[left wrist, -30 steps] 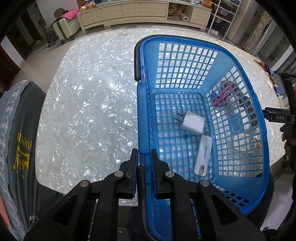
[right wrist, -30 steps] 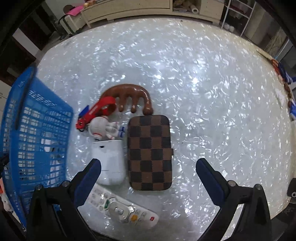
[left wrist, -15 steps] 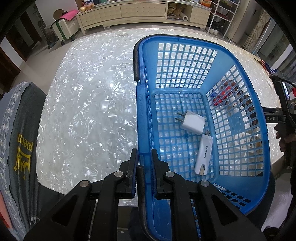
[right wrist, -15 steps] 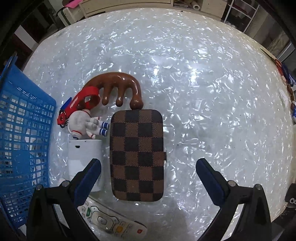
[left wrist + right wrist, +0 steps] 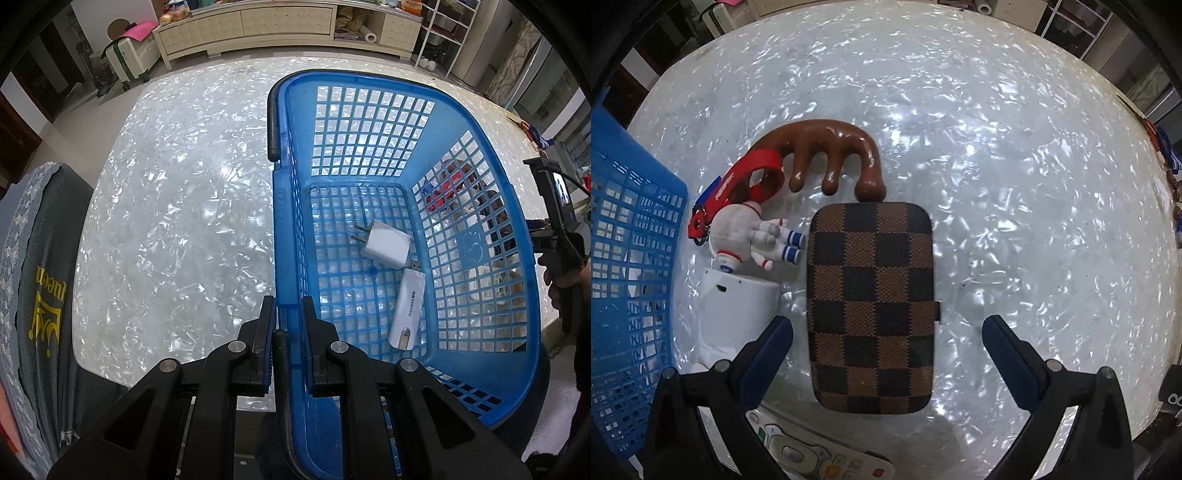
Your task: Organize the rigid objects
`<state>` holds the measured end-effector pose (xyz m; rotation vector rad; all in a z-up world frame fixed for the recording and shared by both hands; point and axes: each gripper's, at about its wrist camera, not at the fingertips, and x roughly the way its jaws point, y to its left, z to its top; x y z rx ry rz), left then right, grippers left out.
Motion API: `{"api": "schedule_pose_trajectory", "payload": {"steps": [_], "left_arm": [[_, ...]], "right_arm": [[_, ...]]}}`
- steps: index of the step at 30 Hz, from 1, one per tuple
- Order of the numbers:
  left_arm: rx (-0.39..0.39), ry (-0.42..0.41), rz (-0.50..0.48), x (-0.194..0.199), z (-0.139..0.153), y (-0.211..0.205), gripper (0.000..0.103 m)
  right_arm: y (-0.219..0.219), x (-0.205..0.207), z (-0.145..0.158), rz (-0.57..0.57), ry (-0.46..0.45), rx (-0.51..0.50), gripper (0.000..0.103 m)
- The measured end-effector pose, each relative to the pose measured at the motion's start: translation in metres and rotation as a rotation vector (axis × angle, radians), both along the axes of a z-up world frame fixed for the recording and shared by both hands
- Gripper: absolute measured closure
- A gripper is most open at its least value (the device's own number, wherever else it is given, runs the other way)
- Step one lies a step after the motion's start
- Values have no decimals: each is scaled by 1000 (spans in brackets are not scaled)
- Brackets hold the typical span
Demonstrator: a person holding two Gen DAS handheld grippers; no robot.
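Now the checkered case (image 5: 871, 306) is looming larger as the right gripper (image 5: 886, 339) is sinking toward it, fingers spread wide astride it. At nine o'clock the left gripper (image 5: 287, 325) is staying clamped on the blue basket (image 5: 284, 236), so pickup seems next.

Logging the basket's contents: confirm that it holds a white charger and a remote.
Not a remote. The left wrist view shows the basket holding the charger and a white USB stick; the remote lies on the table.
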<state>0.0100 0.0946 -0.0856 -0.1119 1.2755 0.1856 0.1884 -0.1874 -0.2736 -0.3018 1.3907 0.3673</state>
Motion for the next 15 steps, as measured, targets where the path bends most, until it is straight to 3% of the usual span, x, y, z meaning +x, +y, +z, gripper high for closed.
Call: {"api": "schedule_pose_trajectory", "payload": {"steps": [7, 10, 14, 15], "left_arm": [[1, -1, 2, 0, -1, 0, 89], [0, -1, 2, 0, -1, 0, 89], [-10, -12, 13, -1, -1, 0, 89], [-16, -12, 15, -2, -2, 1, 89]], "right_arm": [[13, -3, -6, 25, -9, -5, 2], [20, -4, -1, 54, -18, 3, 12], [26, -11, 3, 70, -45, 16, 36], [25, -11, 4, 63, -52, 21, 37]]}}
